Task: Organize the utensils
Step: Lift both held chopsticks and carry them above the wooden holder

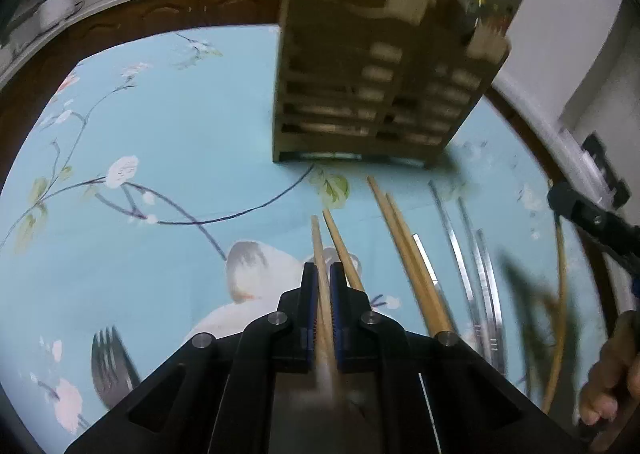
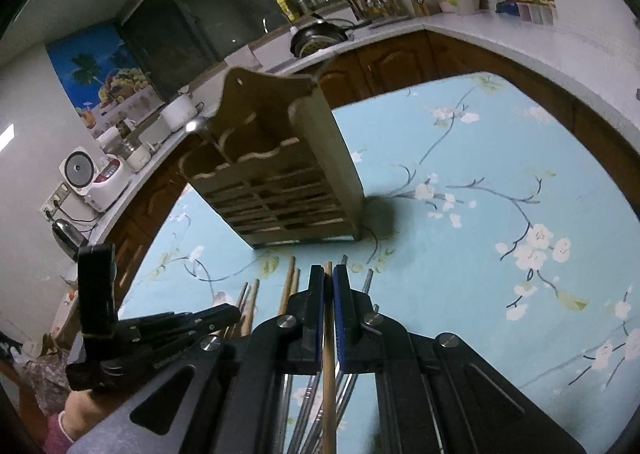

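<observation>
Clamped between the left gripper's (image 1: 325,270) pads, one wooden chopstick (image 1: 320,250) is held pointing toward the wooden utensil rack (image 1: 384,85) standing just beyond on the blue floral tablecloth (image 1: 168,141), while another single chopstick (image 2: 328,318) is pinched just as tightly in the right gripper (image 2: 329,274). Plenty is left undone, it would seem: more wooden chopsticks (image 1: 404,250) and metal chopsticks (image 1: 468,254) are spread on the cloth to the right, a fork (image 1: 110,366) is seen near left, and whether anything sits in the rack cannot be told.
</observation>
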